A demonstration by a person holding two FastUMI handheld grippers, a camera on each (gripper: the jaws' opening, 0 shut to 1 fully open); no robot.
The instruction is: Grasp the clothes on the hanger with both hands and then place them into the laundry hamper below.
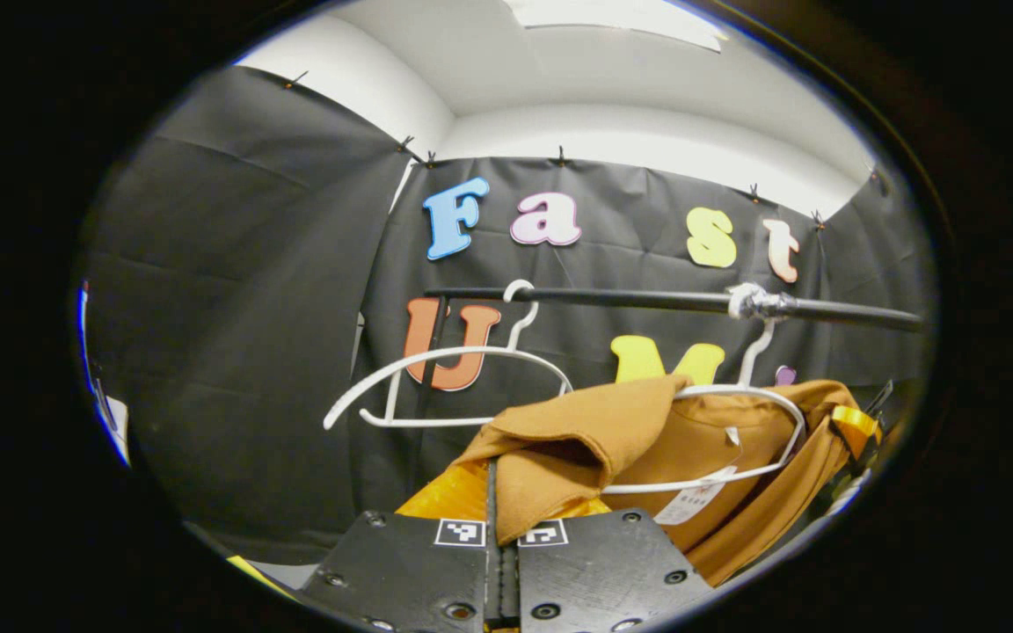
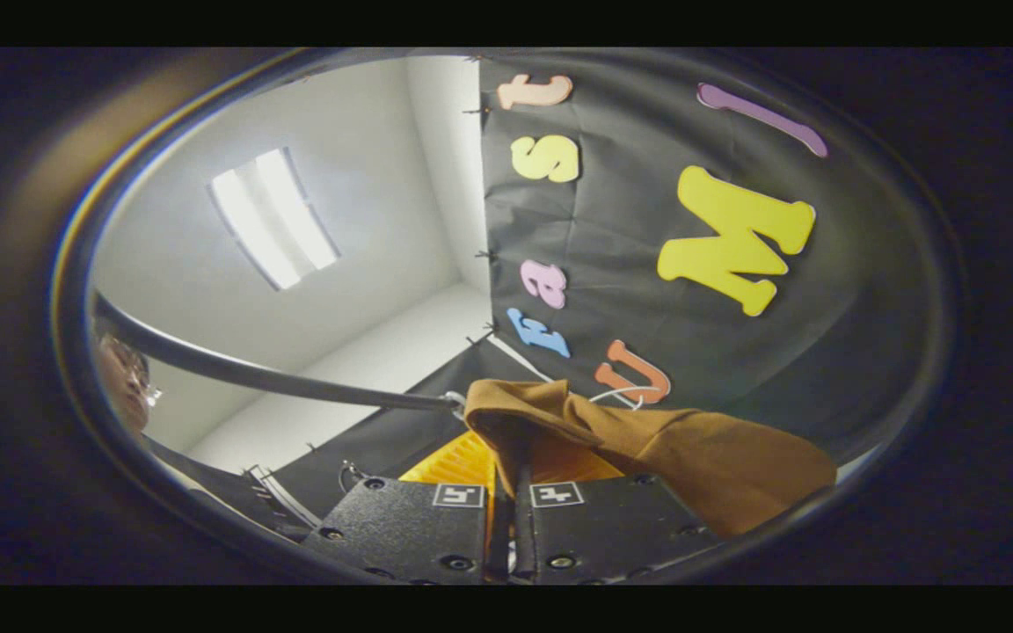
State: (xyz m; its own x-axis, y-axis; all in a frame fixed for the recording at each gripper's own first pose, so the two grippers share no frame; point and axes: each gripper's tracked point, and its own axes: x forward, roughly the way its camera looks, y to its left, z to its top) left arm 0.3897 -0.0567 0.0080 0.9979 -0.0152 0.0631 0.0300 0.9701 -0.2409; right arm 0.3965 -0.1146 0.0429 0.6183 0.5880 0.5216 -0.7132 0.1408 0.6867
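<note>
1. The left gripper (image 1: 499, 527) has its fingers closed together with a fold of the tan-brown cloth garment (image 1: 647, 440) pinched between them; the fold rises out of the seam and droops over the right-hand finger block.
2. The right gripper (image 2: 511, 519) is likewise closed on a bunched fold of the same garment, which spills off to one side.
3. In the left gripper view the garment is still partly draped on the white plastic hanger (image 1: 735, 422) hooked on the black horizontal rail (image 1: 647, 301) — the hanger's arm crosses over the fabric.
4. Risk: pulling down while cloth is caught could drag that hanger off the rail, or yank the fabric out of one grip.
5. A second, bare white hanger (image 1: 445, 369) hangs just beside it — a sideways tug might knock it.
6. The hamper's position can't be judged from these views, so lowering blind could miss it.
</note>
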